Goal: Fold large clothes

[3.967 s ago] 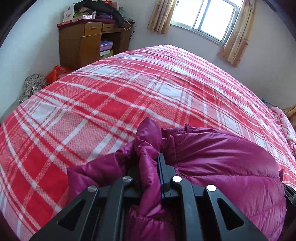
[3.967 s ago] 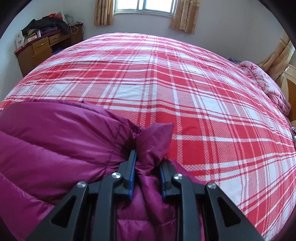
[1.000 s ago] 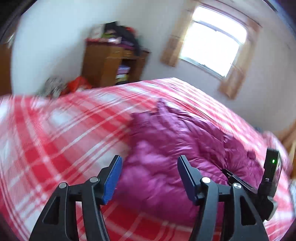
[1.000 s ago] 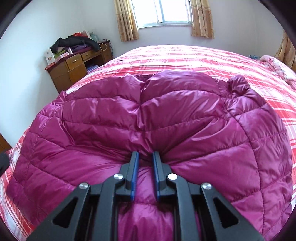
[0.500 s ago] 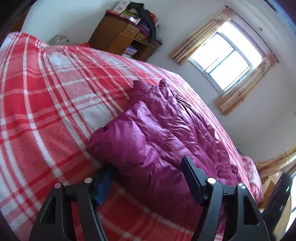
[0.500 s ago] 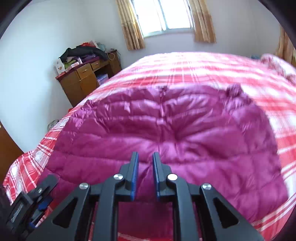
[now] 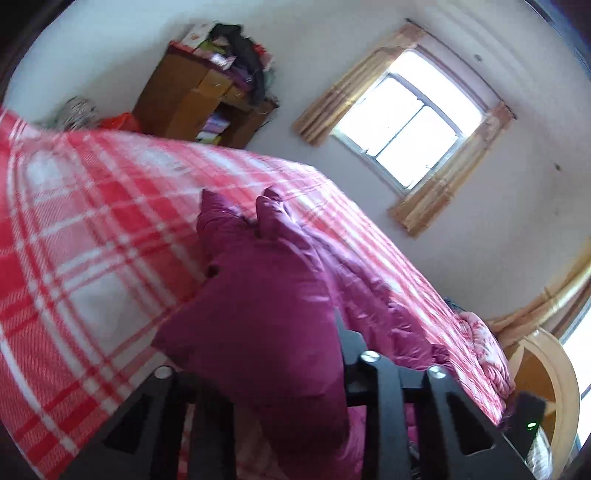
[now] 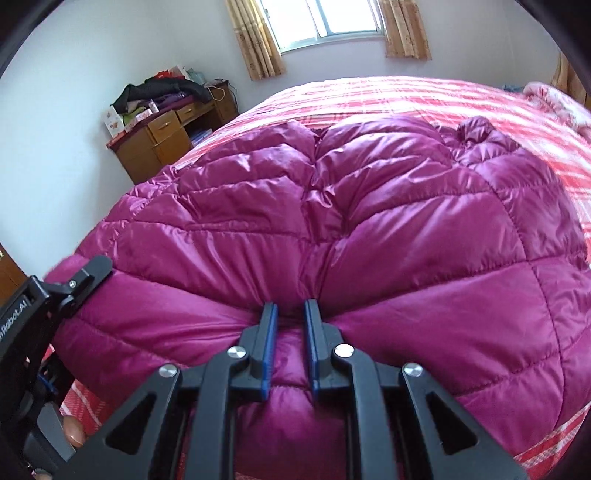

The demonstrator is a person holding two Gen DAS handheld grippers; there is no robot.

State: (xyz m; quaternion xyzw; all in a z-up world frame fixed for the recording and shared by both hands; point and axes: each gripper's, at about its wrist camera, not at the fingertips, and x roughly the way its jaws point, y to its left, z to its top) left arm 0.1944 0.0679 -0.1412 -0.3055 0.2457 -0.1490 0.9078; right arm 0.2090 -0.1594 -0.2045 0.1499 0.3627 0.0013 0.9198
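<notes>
Right gripper (image 8: 289, 325) clamped on jacket (image 8: 369, 229) edge; jacket spreads ahead of it across bed (image 8: 461, 96). Left gripper (image 7: 266, 354) encloses a jacket corner; jaw closure indeterminate.

Jacket (image 8: 369, 229): glossy magenta, quilted | Bedspread (image 7: 74, 229): red-and-white plaid | Curtains (image 8: 258, 40): tan, patterned | Cabinet (image 8: 155, 147): brown wood | Grippers: black, blue pads (image 8: 267, 350) | Walls (image 8: 74, 74): pale

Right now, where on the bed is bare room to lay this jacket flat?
Bare plaid bedspread lies on the cabinet side of the down jacket, and between its far edge and the window. The near edge is crowded: both grippers, right gripper pinching the hem.
</notes>
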